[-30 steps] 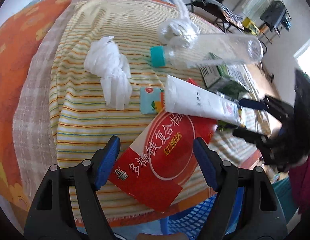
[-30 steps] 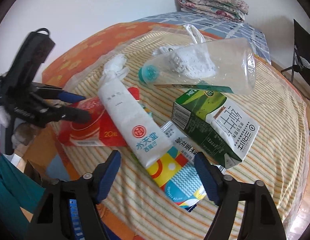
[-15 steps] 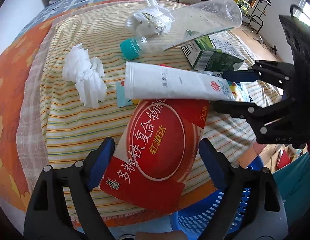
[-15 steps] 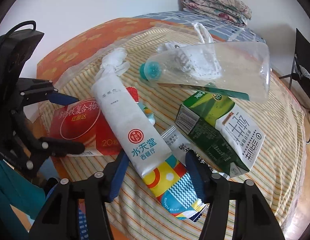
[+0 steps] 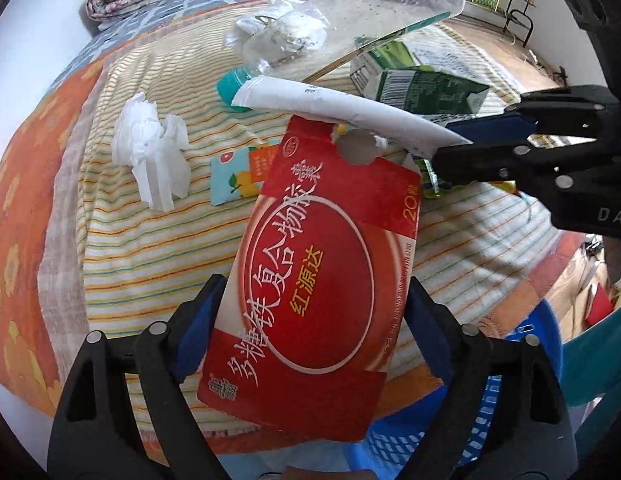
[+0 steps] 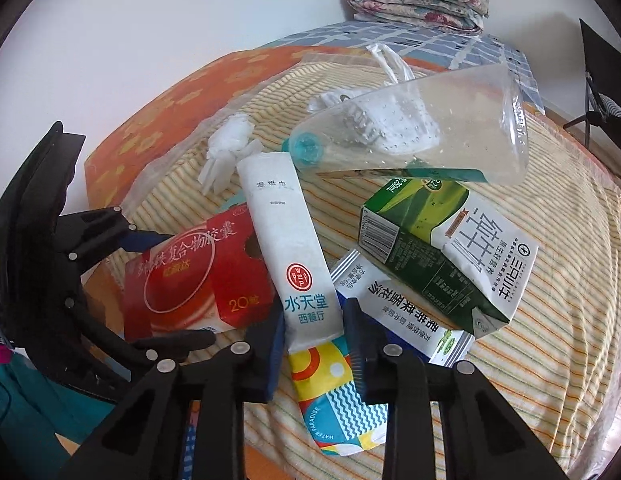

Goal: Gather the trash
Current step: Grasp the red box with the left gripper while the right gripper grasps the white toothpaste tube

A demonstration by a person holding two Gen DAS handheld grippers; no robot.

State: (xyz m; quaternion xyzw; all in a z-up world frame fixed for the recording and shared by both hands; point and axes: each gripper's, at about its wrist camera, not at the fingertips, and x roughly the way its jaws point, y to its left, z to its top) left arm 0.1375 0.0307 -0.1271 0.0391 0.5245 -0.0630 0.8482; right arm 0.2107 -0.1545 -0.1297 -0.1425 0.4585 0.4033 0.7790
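Note:
Trash lies on a striped cloth on a bed. My left gripper is shut on a red medicine box, tilted up off the cloth; the box also shows in the right wrist view. My right gripper is shut on the end of a white wet-wipe packet, which also shows in the left wrist view. A clear plastic bottle with a teal cap lies behind it. A green milk carton lies to the right.
A crumpled white tissue, a small teal sachet and a knotted plastic bag lie on the cloth. A colourful wrapper and a white-blue packet lie by the right gripper. A blue basket stands below the bed edge.
My left gripper moved forward and closed on the red box, lifting it. My right gripper moved in and closed on the white packet's end.

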